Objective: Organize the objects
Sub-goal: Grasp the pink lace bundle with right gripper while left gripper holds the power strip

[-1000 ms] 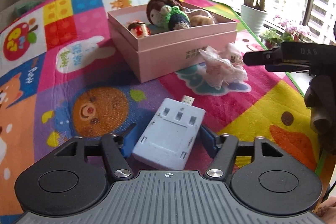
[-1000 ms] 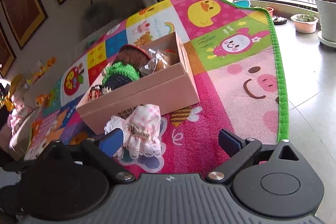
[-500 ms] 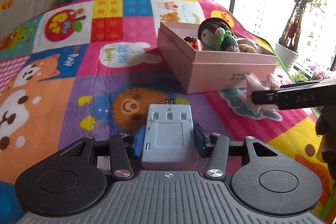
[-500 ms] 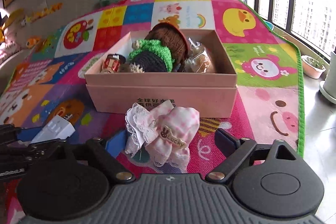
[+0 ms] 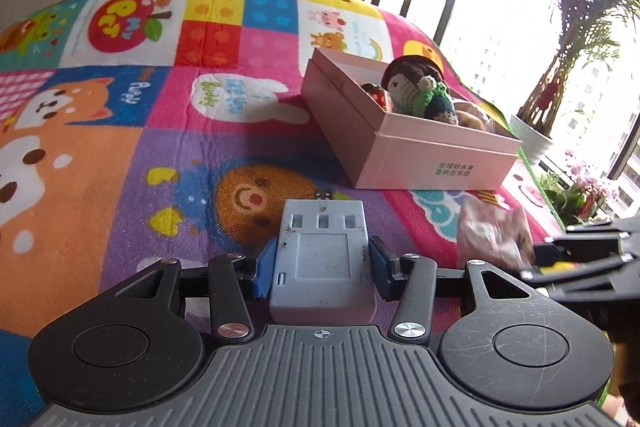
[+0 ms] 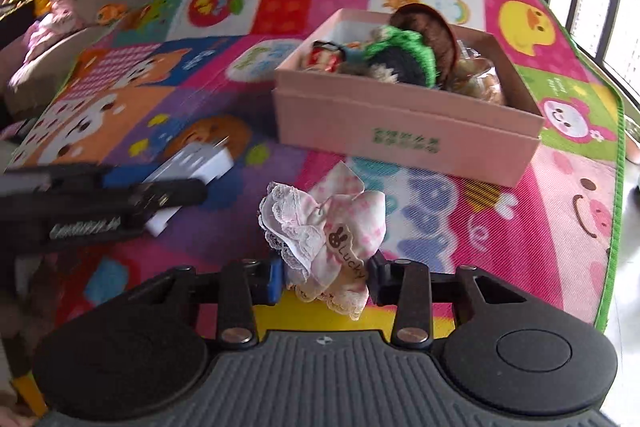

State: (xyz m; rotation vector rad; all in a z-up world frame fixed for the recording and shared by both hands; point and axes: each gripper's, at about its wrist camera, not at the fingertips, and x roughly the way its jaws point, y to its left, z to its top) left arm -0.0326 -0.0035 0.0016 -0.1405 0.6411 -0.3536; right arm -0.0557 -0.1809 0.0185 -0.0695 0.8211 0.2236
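My left claw (image 5: 322,269): pinching the pale blue adapter (image 5: 322,259), its plug pointing ahead.
My right claw (image 6: 326,277): jaws just closed, clamped on the pink lace bow (image 6: 324,227).
Play mat (image 5: 120,155): under both.
Pink box (image 6: 404,131): beyond, holding a crochet doll (image 6: 404,51).

One pink box (image 5: 408,147), one doll (image 5: 420,91), one charger (image 5: 324,259), one bow (image 6: 328,223).
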